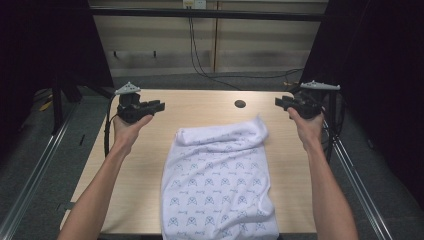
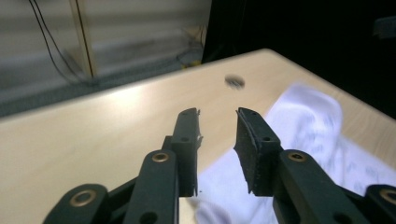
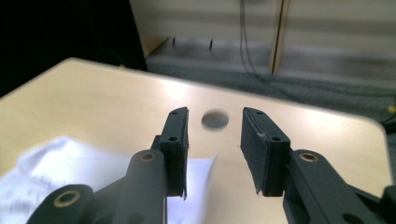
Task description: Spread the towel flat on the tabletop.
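I find the white patterned cloth (image 1: 220,185) lying folded mid-table, its far edge doubled into a soft roll and its near end draping off the table (image 1: 150,150); further folds likely remain. My left gripper (image 1: 159,105) and right gripper (image 1: 278,101) hover clear, jaws apart and empty. Fabric is limp knit; tabletop is smooth pale laminate.

The cloth (image 1: 220,185) lies mid-table (image 1: 125,195) (its near edge overhanging), the cable hole (image 1: 240,104) behind it.
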